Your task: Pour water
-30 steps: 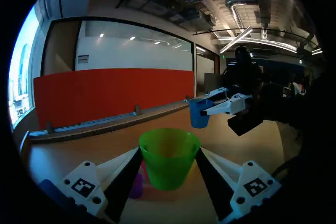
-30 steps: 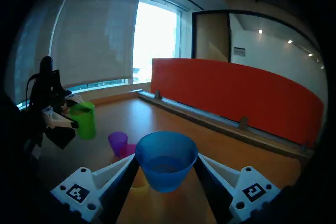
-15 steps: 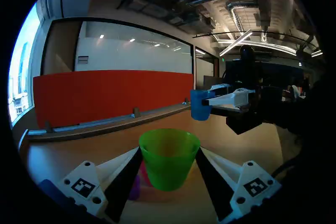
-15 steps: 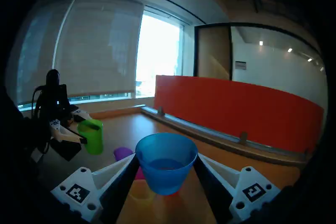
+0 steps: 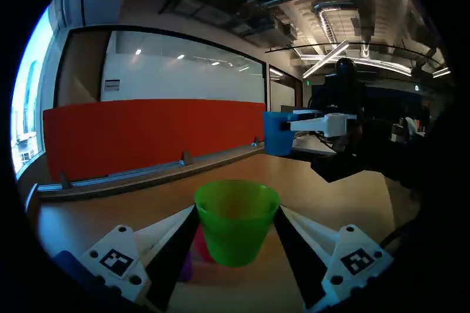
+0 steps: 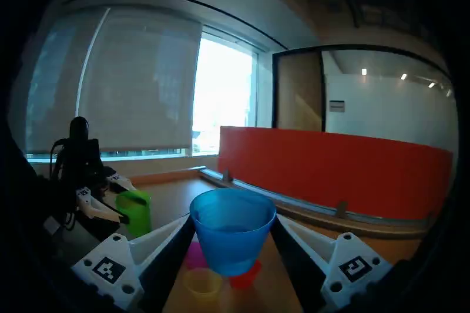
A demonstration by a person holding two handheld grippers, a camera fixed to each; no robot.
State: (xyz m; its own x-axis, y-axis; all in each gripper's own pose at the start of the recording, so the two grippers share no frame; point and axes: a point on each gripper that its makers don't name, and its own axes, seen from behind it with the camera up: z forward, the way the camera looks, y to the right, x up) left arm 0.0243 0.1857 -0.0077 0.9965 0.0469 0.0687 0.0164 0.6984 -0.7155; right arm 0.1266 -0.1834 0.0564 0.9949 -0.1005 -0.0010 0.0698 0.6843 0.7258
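Note:
In the left gripper view my left gripper point(image 5: 235, 228) is shut on a green cup point(image 5: 237, 219), held upright above the wooden table point(image 5: 329, 192). Farther off at the right, the right gripper point(image 5: 281, 132) carries a blue cup point(image 5: 277, 133) up in the air. In the right gripper view my right gripper point(image 6: 234, 236) is shut on that blue cup point(image 6: 232, 229), which has water in it. The left gripper point(image 6: 124, 206) with the green cup point(image 6: 134, 212) sits lower at the left.
Small cups stand on the table point(image 6: 376, 248) under the grippers: yellow point(image 6: 202, 283), red point(image 6: 245, 275) and pink point(image 6: 195, 254); pink point(image 5: 202, 246) and purple point(image 5: 186, 267) ones peek beside the green cup. An orange divider point(image 5: 147, 131) runs along the table's far edge.
The right gripper has risen with the blue cup. The left gripper and green cup have barely moved.

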